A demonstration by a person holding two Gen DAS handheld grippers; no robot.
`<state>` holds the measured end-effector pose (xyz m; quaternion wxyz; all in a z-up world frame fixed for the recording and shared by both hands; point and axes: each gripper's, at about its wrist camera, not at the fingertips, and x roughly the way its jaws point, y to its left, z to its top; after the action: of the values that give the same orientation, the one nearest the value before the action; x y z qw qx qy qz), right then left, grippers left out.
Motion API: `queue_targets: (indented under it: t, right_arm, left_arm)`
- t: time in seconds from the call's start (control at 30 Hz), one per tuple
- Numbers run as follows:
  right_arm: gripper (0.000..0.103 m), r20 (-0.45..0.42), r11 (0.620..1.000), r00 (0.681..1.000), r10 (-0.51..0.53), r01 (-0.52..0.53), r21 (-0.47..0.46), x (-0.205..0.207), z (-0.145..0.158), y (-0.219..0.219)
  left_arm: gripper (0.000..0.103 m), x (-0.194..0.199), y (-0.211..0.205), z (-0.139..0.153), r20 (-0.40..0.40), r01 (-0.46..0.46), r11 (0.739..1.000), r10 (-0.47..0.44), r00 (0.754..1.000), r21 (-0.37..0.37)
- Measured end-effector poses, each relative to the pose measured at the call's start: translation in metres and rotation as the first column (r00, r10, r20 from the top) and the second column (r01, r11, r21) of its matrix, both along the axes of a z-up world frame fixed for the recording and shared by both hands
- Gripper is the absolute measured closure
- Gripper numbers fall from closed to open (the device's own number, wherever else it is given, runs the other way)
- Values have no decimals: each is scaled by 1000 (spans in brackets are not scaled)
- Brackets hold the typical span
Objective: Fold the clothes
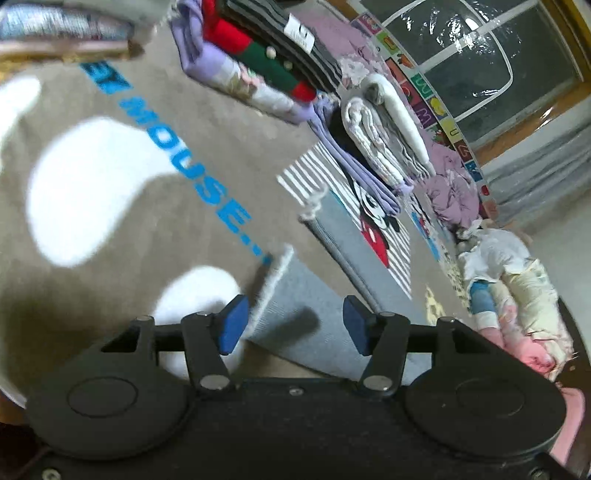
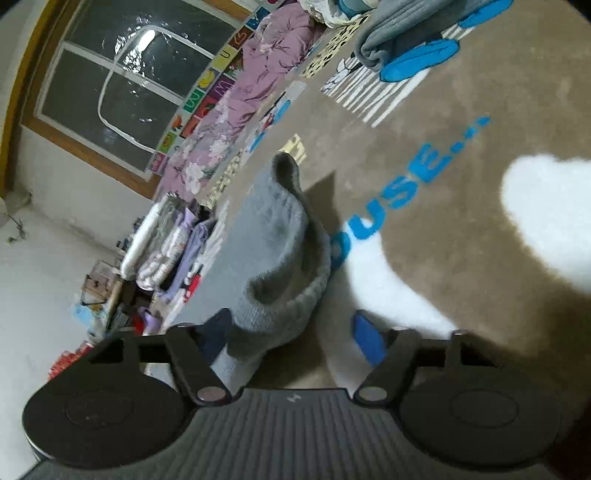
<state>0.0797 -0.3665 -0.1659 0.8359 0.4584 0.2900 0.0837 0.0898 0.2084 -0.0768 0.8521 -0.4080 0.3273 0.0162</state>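
Note:
A grey knitted garment [image 1: 295,310] lies on the brown Mickey Mouse rug [image 1: 207,122], its fringed edge running up past my left gripper [image 1: 293,325]. That gripper is open, its blue pads either side of the fabric just above it. In the right wrist view a grey sock-like knit piece [image 2: 280,258] lies on the rug [image 2: 461,92], its ribbed cuff between the jaws of my right gripper [image 2: 295,332]. That gripper is open; its left pad is partly hidden behind the cuff.
Stacks of folded clothes [image 1: 258,55] and rolled white-and-grey towels [image 1: 384,125] sit at the rug's far side. A heap of pale clothes [image 1: 509,280] lies at the right. A purple floral quilt [image 2: 236,99] lies under the window [image 2: 122,77]. Another folded grey garment [image 2: 399,33] lies at the far edge.

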Motion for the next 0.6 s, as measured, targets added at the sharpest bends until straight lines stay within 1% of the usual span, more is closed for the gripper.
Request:
queue_targets:
  t: [0.03,0.07,0.1,0.13,0.17,0.2,0.23,0.3,0.33,0.37,0.43,0.53,0.6]
  right_arm:
    - [47,5,1000,1000,1,-1,7,1,-3,0]
    - [52,8,1000,1000,7,-7,12,3,-4,0]
    - [67,10,1000,1000,16,-16,17,7,-3,-1]
    - [75,12,1000,1000,21,-21,16,9,-4,-1]
    - [75,22,1000,1000,18,-18,16,8,-4,-1]
    - [77,37,1000,999,11,-12,19,7,-4,-1]
    - [78,54,1000,999,1,-2,27,6,-4,-4]
    - [80,90,999,996,-27,23,49,4,-2,-11]
    - [80,96,998,995,-37,32,57,2,-2,-14]
    - [80,97,997,994,-43,37,64,2,-3,-18]
    - [80,82,997,996,-46,40,64,1,-6,-21]
    - [80,54,998,997,-50,48,43,5,-8,-22]
    - [80,41,998,998,-51,50,37,6,-9,-23]
  left_arm:
    - [47,4,-3,-3,-8,2,1000,-2,1000,11]
    - [52,8,-7,-6,-14,9,999,-9,1000,39]
    - [63,13,-12,-8,-15,21,997,-20,1000,71]
    - [87,18,-17,-8,-8,42,993,-42,999,110]
    - [95,23,-23,-7,8,62,986,-64,998,152]
    - [96,27,-27,-1,56,72,978,-85,995,194]
    - [96,28,-28,8,129,69,972,-100,986,226]
    - [97,30,-29,24,266,52,957,-131,955,284]
    - [97,28,-27,30,318,32,953,-132,939,301]
    - [97,27,-24,33,352,17,950,-133,927,313]
    - [98,26,-17,31,351,6,947,-125,928,321]
    - [99,24,-3,20,300,-22,945,-81,950,325]
    - [99,18,8,13,270,-44,953,-41,962,301]
